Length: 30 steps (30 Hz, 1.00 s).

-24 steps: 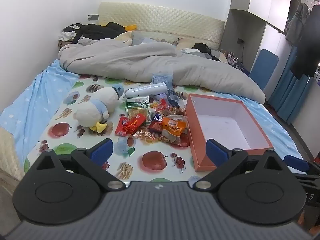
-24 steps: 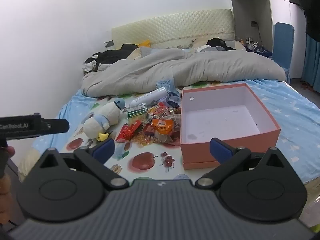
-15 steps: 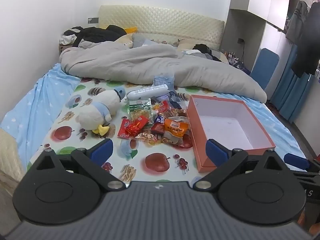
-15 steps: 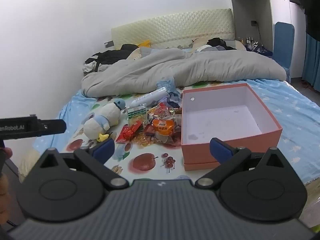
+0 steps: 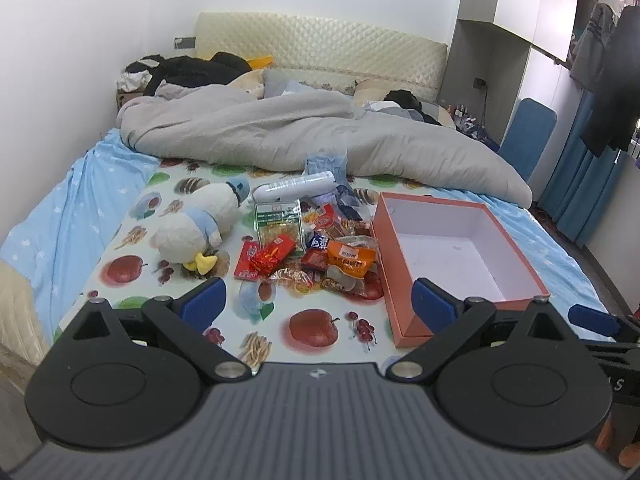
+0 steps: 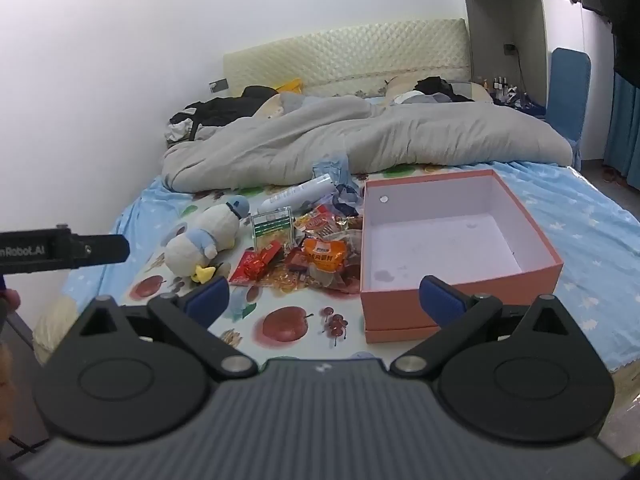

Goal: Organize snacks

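Note:
A heap of snack packets [image 5: 316,248] lies on the fruit-print sheet, with an orange packet [image 5: 350,260] and a red packet [image 5: 272,254] in front and a green-labelled bag [image 5: 278,222] behind. It also shows in the right wrist view [image 6: 304,252]. An open, empty salmon-pink box [image 5: 404,308] stands right of the heap; the right wrist view shows the box [image 6: 460,292] too. My left gripper [image 5: 318,300] is open and empty, short of the heap. My right gripper [image 6: 322,300] is open and empty, before the box's near left corner.
A white plush duck [image 5: 200,224] lies left of the snacks. A white tube [image 5: 296,190] and a blue wrapper [image 5: 326,164] lie behind them. A grey duvet [image 5: 300,136] covers the far half of the bed. A blue chair [image 5: 528,136] stands at right.
Both grippers have drifted slightly; the left view has shifted so the snacks and box sit a little lower and to the right. Both grippers stay open and empty.

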Available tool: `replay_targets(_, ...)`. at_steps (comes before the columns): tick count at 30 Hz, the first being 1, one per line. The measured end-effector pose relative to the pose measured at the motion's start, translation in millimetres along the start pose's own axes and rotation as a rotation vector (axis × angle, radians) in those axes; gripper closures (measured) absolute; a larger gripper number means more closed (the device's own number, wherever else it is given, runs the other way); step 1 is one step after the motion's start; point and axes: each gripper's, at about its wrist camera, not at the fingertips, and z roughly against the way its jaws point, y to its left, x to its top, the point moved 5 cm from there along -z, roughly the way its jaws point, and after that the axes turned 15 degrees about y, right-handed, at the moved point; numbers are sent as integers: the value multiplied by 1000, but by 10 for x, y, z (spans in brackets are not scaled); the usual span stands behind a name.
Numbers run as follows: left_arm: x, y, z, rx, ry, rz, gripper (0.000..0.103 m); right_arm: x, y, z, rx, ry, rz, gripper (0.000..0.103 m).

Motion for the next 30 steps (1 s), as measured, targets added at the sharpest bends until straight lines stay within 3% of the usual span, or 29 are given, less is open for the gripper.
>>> replay_targets(30,-24,-46,-189,0,32,-16,2,-32,-55,-67,-21,19,-33,0)
